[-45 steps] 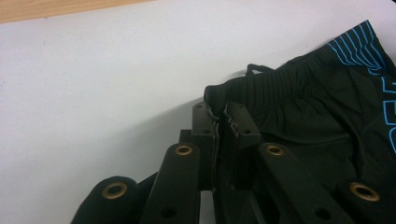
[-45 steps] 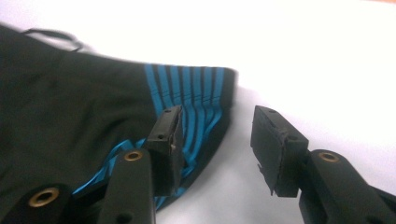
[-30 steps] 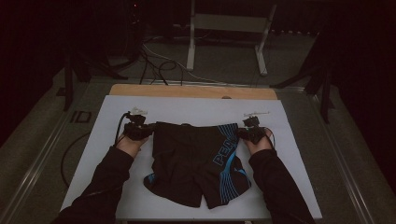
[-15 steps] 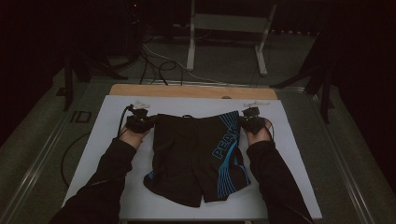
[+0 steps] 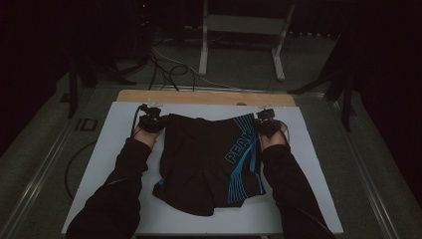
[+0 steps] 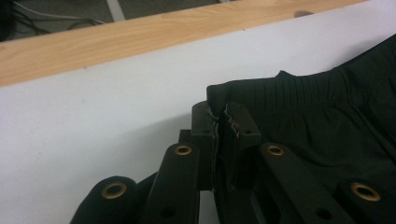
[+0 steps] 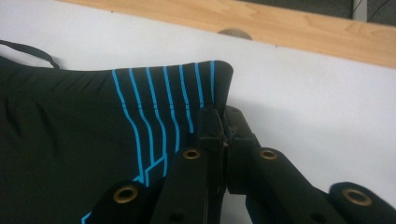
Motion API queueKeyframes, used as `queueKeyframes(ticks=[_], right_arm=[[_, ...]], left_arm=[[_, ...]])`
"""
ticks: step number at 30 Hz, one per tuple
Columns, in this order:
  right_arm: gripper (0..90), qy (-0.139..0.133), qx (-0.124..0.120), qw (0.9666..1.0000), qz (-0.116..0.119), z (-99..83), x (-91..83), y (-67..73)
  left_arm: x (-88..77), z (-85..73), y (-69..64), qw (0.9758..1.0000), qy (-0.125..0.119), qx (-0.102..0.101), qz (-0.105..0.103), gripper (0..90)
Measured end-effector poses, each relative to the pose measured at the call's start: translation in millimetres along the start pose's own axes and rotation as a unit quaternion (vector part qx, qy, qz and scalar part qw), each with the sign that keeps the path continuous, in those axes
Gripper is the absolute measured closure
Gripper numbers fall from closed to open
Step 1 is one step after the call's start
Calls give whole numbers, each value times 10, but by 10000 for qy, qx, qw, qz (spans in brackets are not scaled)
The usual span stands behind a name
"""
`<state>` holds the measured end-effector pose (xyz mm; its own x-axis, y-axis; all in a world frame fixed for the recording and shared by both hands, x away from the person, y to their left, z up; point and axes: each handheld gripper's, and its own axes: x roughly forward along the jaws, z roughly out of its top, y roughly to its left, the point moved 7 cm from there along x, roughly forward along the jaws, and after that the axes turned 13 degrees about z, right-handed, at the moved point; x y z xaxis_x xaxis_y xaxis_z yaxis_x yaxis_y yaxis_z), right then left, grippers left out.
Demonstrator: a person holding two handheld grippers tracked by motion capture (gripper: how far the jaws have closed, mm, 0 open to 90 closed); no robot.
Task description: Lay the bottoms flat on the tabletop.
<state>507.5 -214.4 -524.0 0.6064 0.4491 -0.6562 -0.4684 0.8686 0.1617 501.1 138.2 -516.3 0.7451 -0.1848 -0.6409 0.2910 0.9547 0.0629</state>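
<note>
Shorts flat on white board; left gripper and right gripper pinch waistband corners, near board's far wooden edge.

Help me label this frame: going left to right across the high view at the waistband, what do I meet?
White table surface → left gripper → black shorts → right gripper → white table surface again.
</note>
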Motion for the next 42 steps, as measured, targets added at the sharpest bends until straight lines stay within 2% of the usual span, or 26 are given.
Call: queueKeyframes(ticks=[2, 4, 6, 7, 10, 12, 14, 18, 19, 21, 24, 30, 31, 34, 36, 38, 39, 42], right_arm=[[881, -29, -1, 10000, 11, 29, 15, -11], [880, -60, 21, 10000, 20, 58, 33, -20], [881, -58, 36, 10000, 20, 69, 40, -24], [880, -60, 46, 10000, 15, 77, 54, -25], [873, 30, 79, 10000, 9, 66, 111, -26], [870, 50, 95, 9999, 37, 58, 123, -22], [856, 82, 102, 9999, 51, 34, 147, -8], [826, 121, 68, 9999, 63, 14, 157, -4], [772, 118, 76, 9999, 59, 12, 160, -7], [596, 56, 128, 9998, 174, 18, 158, -4], [475, 31, 113, 9998, 144, 19, 148, 7], [391, 62, 79, 9997, 229, 2, 137, 64], [382, 49, 68, 9998, 187, 4, 134, 63], [295, 37, 82, 9996, 249, 4, 114, 78], [210, -27, -13, 9994, 334, 8, 81, 105], [154, -77, -6, 9989, 463, 16, 44, 135], [118, -110, -22, 9987, 487, 22, 20, 143], [95, -165, -106, 9979, 625, 27, -43, 179]], left_arm=[[-3, 32, 16, 10000, -75, -16, 62, 839], [-4, 63, 31, 9999, -128, -99, 33, 839], [6, 67, 35, 9999, -107, -77, 42, 839], [35, 57, 34, 10000, -84, 7, 47, 839], [90, 9, 14, 9998, 55, -87, -157, 828], [98, -9, 10, 9999, 62, -41, -108, 827], [116, -45, 4, 9997, 143, -144, -149, 819], [102, -47, -10, 9998, 144, -95, -99, 790], [93, -41, -18, 9997, 141, -102, -165, 768], [86, -39, -34, 9995, 214, -113, -179, 612], [74, -45, -72, 9991, 276, -107, -309, 407], [35, -52, -144, 9980, 308, -97, -546, 165], [22, -51, -150, 9977, 305, -108, -594, 154], [-17, -50, -158, 9974, 285, -106, -659, 117], [-59, -57, -164, 9969, 264, -123, -726, 85], [-122, -66, -164, 9967, 167, -62, -786, 11], [-154, -74, -156, 9968, 122, -40, -788, 11], [-245, -113, -140, 9963, 82, 16, -851, 9]])
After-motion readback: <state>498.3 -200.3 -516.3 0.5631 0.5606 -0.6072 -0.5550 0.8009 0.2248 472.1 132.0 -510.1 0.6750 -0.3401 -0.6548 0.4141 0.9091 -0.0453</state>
